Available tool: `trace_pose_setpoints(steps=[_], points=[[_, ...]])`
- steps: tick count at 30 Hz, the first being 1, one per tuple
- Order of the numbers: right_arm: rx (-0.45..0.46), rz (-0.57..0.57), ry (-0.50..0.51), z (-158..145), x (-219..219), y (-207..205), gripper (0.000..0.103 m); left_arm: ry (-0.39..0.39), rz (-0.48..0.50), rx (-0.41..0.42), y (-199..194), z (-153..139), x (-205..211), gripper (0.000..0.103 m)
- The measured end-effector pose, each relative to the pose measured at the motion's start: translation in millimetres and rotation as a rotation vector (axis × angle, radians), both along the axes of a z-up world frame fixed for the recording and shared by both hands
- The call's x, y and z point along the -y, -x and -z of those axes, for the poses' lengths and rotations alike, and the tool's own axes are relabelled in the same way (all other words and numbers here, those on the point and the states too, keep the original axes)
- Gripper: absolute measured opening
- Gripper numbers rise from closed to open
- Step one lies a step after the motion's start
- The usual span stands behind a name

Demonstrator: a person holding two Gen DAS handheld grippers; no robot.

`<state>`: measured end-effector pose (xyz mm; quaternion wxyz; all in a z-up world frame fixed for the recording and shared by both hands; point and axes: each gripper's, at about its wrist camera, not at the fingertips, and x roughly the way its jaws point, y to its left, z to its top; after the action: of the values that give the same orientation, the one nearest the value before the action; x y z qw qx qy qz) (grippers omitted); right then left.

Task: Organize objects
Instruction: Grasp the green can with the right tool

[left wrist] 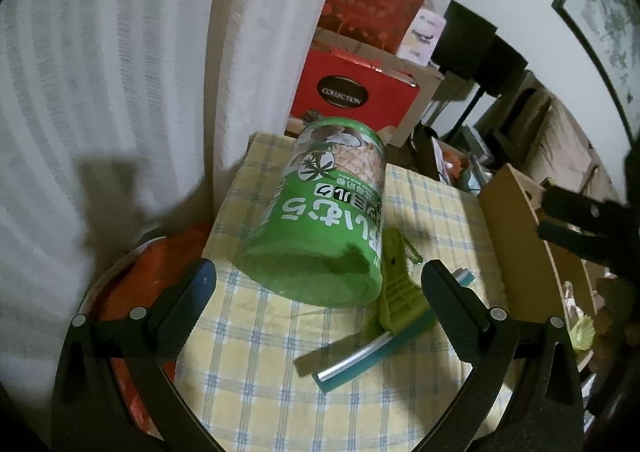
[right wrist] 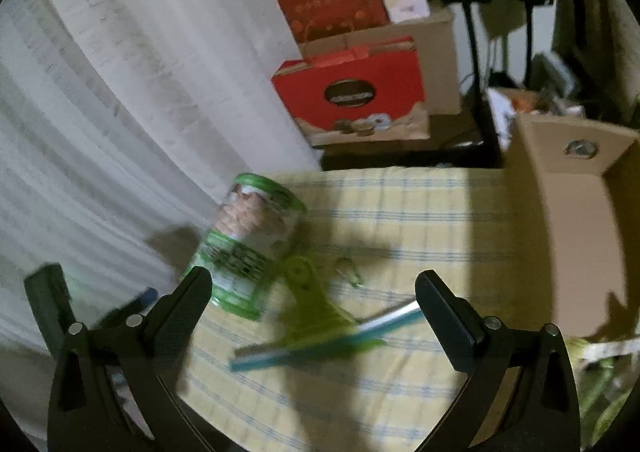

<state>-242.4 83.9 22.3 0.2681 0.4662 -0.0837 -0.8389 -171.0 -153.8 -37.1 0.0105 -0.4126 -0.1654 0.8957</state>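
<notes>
A green snack canister lies on its side on the yellow checked tablecloth, just ahead of my open left gripper. Beside it on the right lie a lime-green clip and a teal and silver pen-like stick. In the right wrist view the canister lies at the left. The clip and the stick are between the fingers of my open right gripper, which hovers above them. My right gripper also shows at the right edge of the left wrist view.
An open cardboard box stands at the table's right side. Red gift bags and boxes are stacked behind the table. A white curtain hangs on the left. An orange item in a round bin sits left of the table.
</notes>
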Motion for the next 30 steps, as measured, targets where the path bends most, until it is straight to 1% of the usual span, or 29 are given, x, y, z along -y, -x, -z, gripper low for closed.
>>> trace_pose_setpoints(steps=[5, 9, 11, 17, 21, 25, 26, 28, 30], points=[[0.102, -0.037, 0.089, 16.3, 26.1, 29.5, 0.102, 0.006, 0.014, -0.005, 9.8, 6.6, 0.1, 0.103], [0.184, -0.051, 0.136, 34.6, 48.3, 51.6, 0.102, 0.018, 0.024, -0.009, 15.3, 11.8, 0.3, 0.103], [0.212, -0.062, 0.145, 43.1, 56.8, 61.6, 0.102, 0.029, 0.034, -0.011, 18.2, 14.3, -0.8, 0.103], [0.258, -0.105, 0.130, 60.6, 86.7, 81.6, 0.102, 0.035, 0.058, -0.015, 25.5, 20.0, -4.0, 0.103], [0.292, -0.107, 0.152, 68.6, 95.9, 90.1, 0.102, 0.033, 0.065, -0.009, 31.5, 22.2, -5.4, 0.103], [0.346, -0.092, 0.168, 81.1, 101.4, 101.3, 0.102, 0.035, 0.083, 0.006, 37.4, 27.2, -8.9, 0.103], [0.371, -0.088, 0.169, 86.2, 103.5, 104.5, 0.102, 0.042, 0.082, 0.013, 39.6, 29.0, -9.8, 0.103], [0.389, -0.087, 0.152, 92.6, 108.6, 107.3, 0.103, 0.056, 0.083, 0.022, 42.2, 31.7, -11.6, 0.103], [0.404, -0.104, 0.171, 96.4, 113.5, 109.5, 0.102, 0.070, 0.077, 0.031, 44.8, 35.3, -11.3, 0.103]])
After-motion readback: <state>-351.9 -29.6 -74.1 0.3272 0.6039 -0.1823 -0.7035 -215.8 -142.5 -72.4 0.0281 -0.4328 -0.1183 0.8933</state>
